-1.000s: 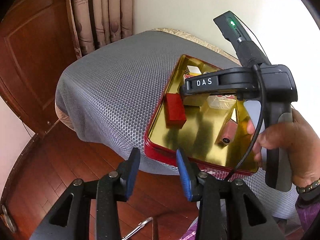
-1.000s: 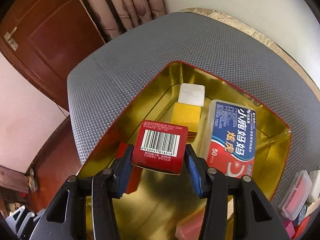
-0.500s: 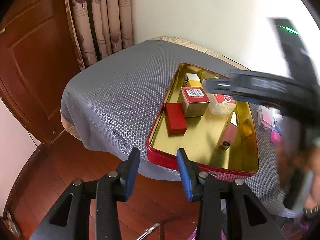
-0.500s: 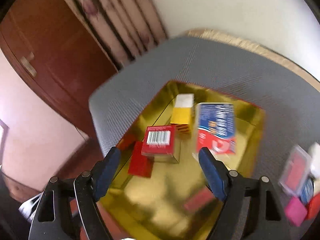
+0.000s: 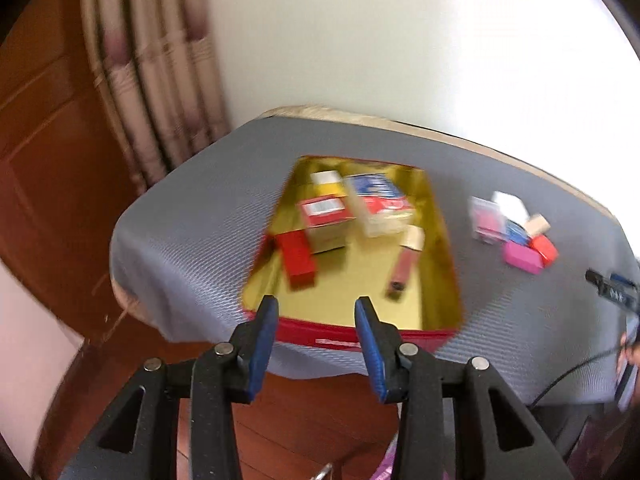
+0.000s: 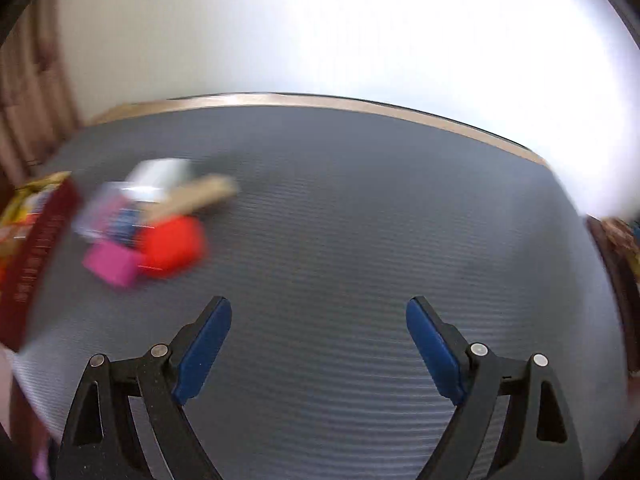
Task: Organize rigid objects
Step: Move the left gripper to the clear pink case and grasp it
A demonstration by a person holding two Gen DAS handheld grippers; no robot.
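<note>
Ahead of our right gripper [image 6: 319,350], whose jaws are opening on nothing, we see bare grey textured table cover [image 6: 380,216]; to its left a blurred cluster bars the way: orange-red block [image 6: 172,246], pink block [image 6: 110,262], tan stick [image 6: 196,198]. Farther left stands the red-walled, gold-lined tin tray [image 6: 38,252]

**Grey-covered table carries a tin and a cluster of small boxes**

A table [image 5: 192,216] draped in a grey textured mat bears a red-walled tin [image 5: 344,338] with a gold inside, set near its front edge. To the right of the tin, apart from it, a small cluster lies directly on the mat: a pink box [image 5: 522,258], a red box [image 5: 544,248], a clear case [image 5: 486,216], a white box [image 5: 510,204] and a beige box [image 5: 538,225], all close together. Blur hides finer detail.
</note>
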